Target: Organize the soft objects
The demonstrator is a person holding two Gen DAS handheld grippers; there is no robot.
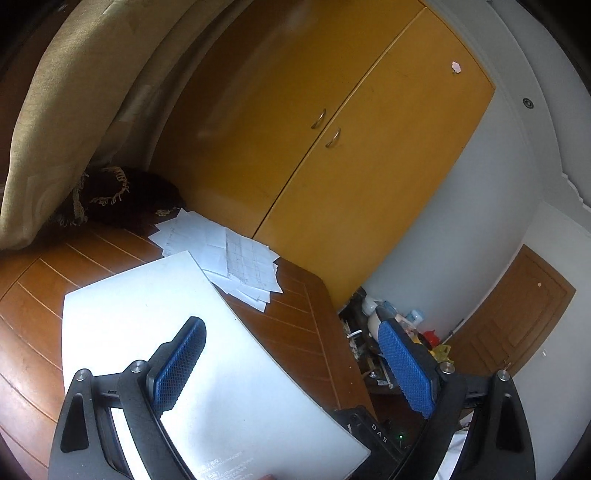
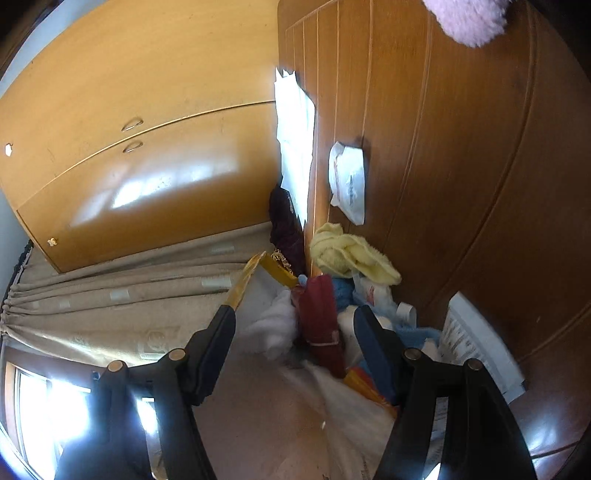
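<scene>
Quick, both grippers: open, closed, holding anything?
Left gripper: open, holding nothing, above the white sheet.
Right gripper: open, holding nothing.

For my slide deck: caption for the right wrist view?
Open right hand-held gripper points at a pile of soft items, including a yellow towel, on a wooden surface.

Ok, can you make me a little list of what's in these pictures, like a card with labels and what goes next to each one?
place: wooden table beside a yellow wardrobe
left gripper: open, nothing held, above a white board
right gripper: open, nothing held, pointing at the soft pile
soft things: yellow towel, dark red cloth, white fluff, pink fluffy thing
also there: loose papers, white packet, beige curtain
tidying: not yet begun
</scene>
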